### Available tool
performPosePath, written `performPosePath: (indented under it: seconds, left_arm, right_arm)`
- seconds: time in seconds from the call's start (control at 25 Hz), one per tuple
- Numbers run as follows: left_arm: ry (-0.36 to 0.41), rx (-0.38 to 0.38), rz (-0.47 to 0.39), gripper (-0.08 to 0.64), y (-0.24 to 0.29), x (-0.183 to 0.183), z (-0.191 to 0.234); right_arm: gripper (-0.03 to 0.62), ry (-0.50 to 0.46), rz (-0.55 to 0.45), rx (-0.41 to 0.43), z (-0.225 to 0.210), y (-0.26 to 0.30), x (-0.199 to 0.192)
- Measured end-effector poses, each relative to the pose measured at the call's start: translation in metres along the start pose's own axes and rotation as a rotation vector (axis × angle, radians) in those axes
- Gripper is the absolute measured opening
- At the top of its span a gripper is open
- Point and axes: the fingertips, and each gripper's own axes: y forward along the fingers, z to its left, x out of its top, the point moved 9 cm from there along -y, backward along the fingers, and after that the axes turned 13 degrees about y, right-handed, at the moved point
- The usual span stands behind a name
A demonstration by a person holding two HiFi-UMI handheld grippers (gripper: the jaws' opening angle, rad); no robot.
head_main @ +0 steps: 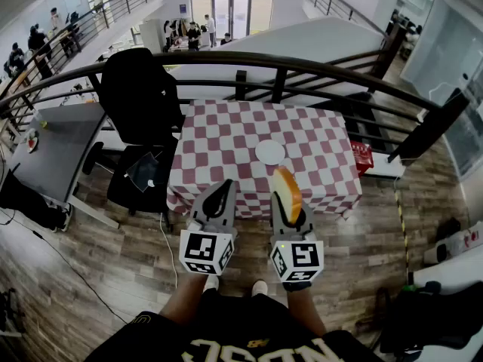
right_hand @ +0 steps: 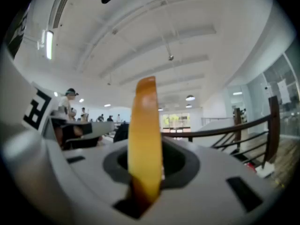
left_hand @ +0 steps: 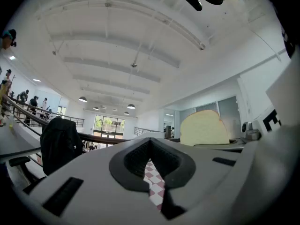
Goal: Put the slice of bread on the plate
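Observation:
A slice of bread (head_main: 287, 189) stands upright on its edge between the jaws of my right gripper (head_main: 290, 211), which is shut on it near the front edge of the checkered table (head_main: 226, 142). In the right gripper view the slice (right_hand: 146, 139) rises edge-on from the gripper (right_hand: 146, 172). The white plate (head_main: 269, 152) lies empty on the cloth, just beyond the bread. My left gripper (head_main: 224, 185) hangs beside the right one, shut with nothing in it. In the left gripper view the gripper (left_hand: 151, 172) points level, with the bread (left_hand: 204, 128) to its right.
A black office chair (head_main: 139, 96) stands left of the table, with a grey desk (head_main: 53, 145) further left. A dark curved railing (head_main: 302, 66) runs behind the table. The person stands on a wooden floor (head_main: 377, 240) at the table's front edge.

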Motion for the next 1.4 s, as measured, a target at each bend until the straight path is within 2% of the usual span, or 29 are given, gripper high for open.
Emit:
performPosePath:
  seconds: [0.48, 0.68, 0.88, 1.04, 1.16, 1.24, 1.32, 1.4]
  left_arm:
    - [0.019, 0.024, 0.043, 0.017, 0.019, -0.005, -0.066]
    - [0.051, 0.052, 0.078, 0.018, 0.01, -0.014, -0.087]
    - [0.029, 0.093, 0.162, 0.018, 0.007, -0.039, -0.088]
    - [0.014, 0.068, 0.164, 0.018, 0.035, -0.053, -0.088]
    - [-0.01, 0.022, 0.164, 0.018, 0.071, -0.065, -0.08]
    - [-0.021, 0.0, 0.169, 0.018, 0.097, -0.072, -0.072]
    - [-0.024, -0.005, 0.154, 0.018, 0.126, -0.073, -0.054]
    - [-0.035, -0.034, 0.099, 0.018, 0.162, -0.069, -0.032]
  right_arm:
    - [0.097, 0.022, 0.008, 0.01, -0.061, -0.027, 0.005]
    - [0.098, 0.117, 0.026, -0.015, -0.097, -0.032, -0.007]
    - [0.098, 0.181, 0.093, 0.037, -0.106, -0.023, -0.035]
    - [0.098, 0.153, 0.123, 0.045, -0.115, -0.003, -0.038]
    - [0.098, 0.215, 0.142, -0.018, -0.118, 0.023, -0.035]
    - [0.098, 0.23, 0.139, -0.015, -0.11, 0.047, -0.028]
    - [0.098, 0.165, 0.114, 0.005, -0.101, 0.077, -0.017]
    - [0.098, 0.092, 0.081, -0.016, -0.104, 0.109, -0.002]
